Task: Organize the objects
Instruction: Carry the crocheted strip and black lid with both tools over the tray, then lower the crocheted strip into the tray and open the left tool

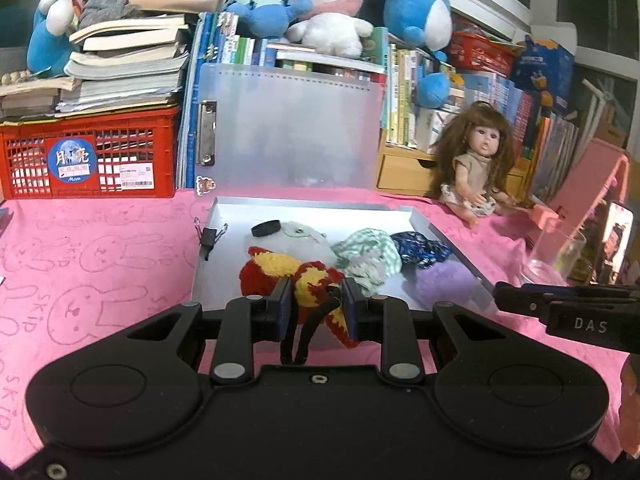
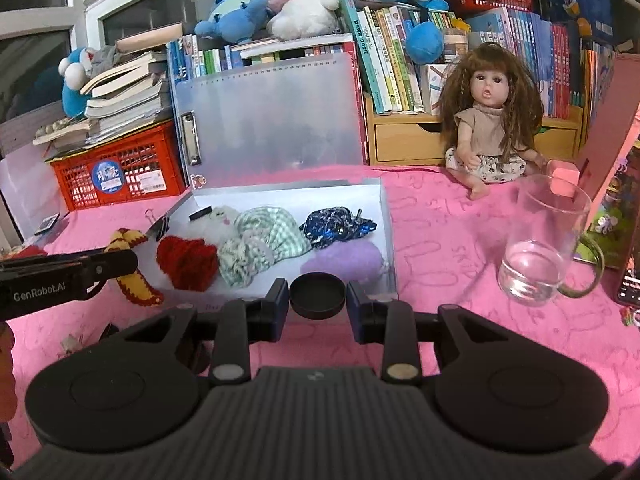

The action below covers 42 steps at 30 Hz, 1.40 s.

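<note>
My left gripper [image 1: 316, 300] is shut on a red-and-yellow knitted piece [image 1: 310, 286], which hangs over the near edge of an open silver box [image 1: 312, 204]. In the right wrist view the same piece [image 2: 138, 284] dangles from the left gripper [image 2: 120, 264] beside the box's [image 2: 388, 232] left front corner. My right gripper [image 2: 318, 292] is shut on a black round cap [image 2: 317, 300] just in front of the box. Inside the box lie a red knitted ball [image 2: 186, 262], green checked cloth [image 2: 272, 236], dark blue cloth [image 2: 336, 226], a purple fluffy thing [image 2: 344, 260] and a white fluffy thing [image 2: 224, 216].
A glass mug [image 2: 548, 248] stands to the right on the pink cloth, with a doll [image 2: 488, 120] behind it and a phone [image 2: 632, 272] at the far right. A red crate [image 2: 120, 176] under stacked books sits at the back left. A binder clip [image 2: 158, 226] is clamped on the box's left wall.
</note>
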Each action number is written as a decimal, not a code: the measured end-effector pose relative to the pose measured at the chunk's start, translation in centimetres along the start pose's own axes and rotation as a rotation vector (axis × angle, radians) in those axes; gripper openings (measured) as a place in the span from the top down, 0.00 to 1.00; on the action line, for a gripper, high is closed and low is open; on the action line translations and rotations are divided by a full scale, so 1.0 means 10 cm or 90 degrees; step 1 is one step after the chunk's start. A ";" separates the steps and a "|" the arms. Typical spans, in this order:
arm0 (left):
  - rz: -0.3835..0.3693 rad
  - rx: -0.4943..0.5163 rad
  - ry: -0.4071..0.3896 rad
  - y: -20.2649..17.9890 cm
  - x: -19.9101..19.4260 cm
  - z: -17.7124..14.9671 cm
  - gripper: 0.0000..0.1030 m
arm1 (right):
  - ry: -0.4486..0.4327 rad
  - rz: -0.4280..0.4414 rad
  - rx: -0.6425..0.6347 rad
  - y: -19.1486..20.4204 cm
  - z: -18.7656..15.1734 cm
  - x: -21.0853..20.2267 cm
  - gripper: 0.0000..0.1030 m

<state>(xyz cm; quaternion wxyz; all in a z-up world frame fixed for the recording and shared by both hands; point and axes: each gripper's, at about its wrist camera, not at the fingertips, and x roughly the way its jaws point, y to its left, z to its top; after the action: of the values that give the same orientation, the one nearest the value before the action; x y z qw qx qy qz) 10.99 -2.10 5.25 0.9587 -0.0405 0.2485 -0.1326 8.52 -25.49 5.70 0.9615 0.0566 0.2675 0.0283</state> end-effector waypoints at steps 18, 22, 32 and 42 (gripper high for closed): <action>-0.014 -0.038 0.028 0.10 0.65 0.12 0.75 | 0.052 0.052 0.034 0.02 0.24 0.68 0.65; -0.017 -0.037 0.031 0.11 0.81 0.16 0.75 | 0.073 0.062 0.035 0.03 0.29 0.85 0.65; -0.007 -0.025 0.022 0.08 1.07 0.27 0.75 | 0.106 0.071 0.047 0.07 0.37 1.15 0.65; 0.001 -0.020 0.025 0.08 1.27 0.23 0.74 | 0.129 0.073 0.056 0.06 0.34 1.31 0.65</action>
<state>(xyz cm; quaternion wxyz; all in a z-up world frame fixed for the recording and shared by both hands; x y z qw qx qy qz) 22.96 -4.79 1.27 0.9529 -0.0530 0.2696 -0.1282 21.47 -24.08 1.97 0.9230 0.1106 0.3604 0.0767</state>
